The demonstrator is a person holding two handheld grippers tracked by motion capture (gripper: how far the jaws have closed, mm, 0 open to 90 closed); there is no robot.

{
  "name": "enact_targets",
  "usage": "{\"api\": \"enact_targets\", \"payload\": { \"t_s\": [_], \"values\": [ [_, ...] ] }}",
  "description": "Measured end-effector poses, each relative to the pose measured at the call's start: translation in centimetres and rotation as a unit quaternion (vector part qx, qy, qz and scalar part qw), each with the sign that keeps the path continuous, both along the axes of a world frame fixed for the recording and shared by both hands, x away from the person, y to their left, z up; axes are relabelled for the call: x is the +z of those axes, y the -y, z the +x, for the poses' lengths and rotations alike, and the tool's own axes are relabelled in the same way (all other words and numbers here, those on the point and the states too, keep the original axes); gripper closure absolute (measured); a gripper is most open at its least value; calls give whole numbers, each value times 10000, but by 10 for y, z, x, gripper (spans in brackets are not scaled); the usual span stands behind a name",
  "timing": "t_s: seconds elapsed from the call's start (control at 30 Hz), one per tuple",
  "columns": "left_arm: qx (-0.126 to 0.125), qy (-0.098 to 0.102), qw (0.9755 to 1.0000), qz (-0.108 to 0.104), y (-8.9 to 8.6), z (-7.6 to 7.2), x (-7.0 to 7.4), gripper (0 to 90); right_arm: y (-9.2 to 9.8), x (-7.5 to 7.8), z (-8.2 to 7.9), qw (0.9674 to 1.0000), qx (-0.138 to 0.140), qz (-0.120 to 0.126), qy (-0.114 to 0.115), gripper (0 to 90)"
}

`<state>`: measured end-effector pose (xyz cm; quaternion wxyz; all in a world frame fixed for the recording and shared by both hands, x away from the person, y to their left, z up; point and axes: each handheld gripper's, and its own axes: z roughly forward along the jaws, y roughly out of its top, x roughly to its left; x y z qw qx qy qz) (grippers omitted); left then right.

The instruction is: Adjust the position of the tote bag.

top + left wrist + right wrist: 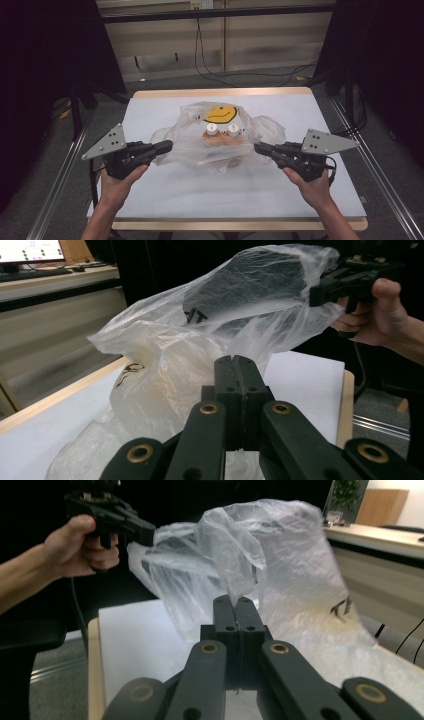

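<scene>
A clear plastic bag [187,142] with a yellow print lies at the middle of the white table [210,192]. Two white-capped bottles [212,131] with orange contents stand side by side inside it. My left gripper [169,146] is shut on the bag's left edge, my right gripper [257,148] on its right edge. In the left gripper view the jaws [233,361] are pressed together on the film, and the bag [165,350] billows up toward the other gripper [330,287]. In the right gripper view the closed jaws [233,602] pinch the film of the bag [290,560], and the far gripper [135,527] holds its opposite side.
The table has a wooden rim [220,93] at the back. Metal rails [57,177] run along both sides on the floor. Black cables [210,70] trail across the floor behind the table. Dark curtains hang at left and right.
</scene>
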<state>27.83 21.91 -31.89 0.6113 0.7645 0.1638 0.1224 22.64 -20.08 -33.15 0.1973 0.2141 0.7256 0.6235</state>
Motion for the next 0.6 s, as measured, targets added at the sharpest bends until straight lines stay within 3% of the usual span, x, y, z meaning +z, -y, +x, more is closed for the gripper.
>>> {"api": "enact_targets", "payload": {
  "t_s": [0.1, 0.2, 0.23, 0.43, 0.53, 0.6],
  "values": [
    [-7, 32, 10000, 43, 4, 3, 3, 900, 3, 6, 4, 10000, -30, 70, 47, 900],
    [-72, 92, 9999, -102, 7, 6, 8, 900, 7, 12, 7, 9997, -65, 192, 118, 900],
    [-110, 144, 9998, -62, 8, 8, 10, 900, 8, 14, 8, 9995, -81, 257, 142, 900],
    [47, 265, 9996, -6, 13, 25, 26, 900, 18, 24, 15, 9982, -272, 442, 291, 900],
    [197, 498, 9986, 0, 10, 31, 36, 900, 27, 31, 18, 9967, -441, 563, 397, 900],
    [289, 549, 9981, -67, 5, 32, 37, 900, 34, 34, 20, 9951, -590, 638, 477, 900]
  ]
}}
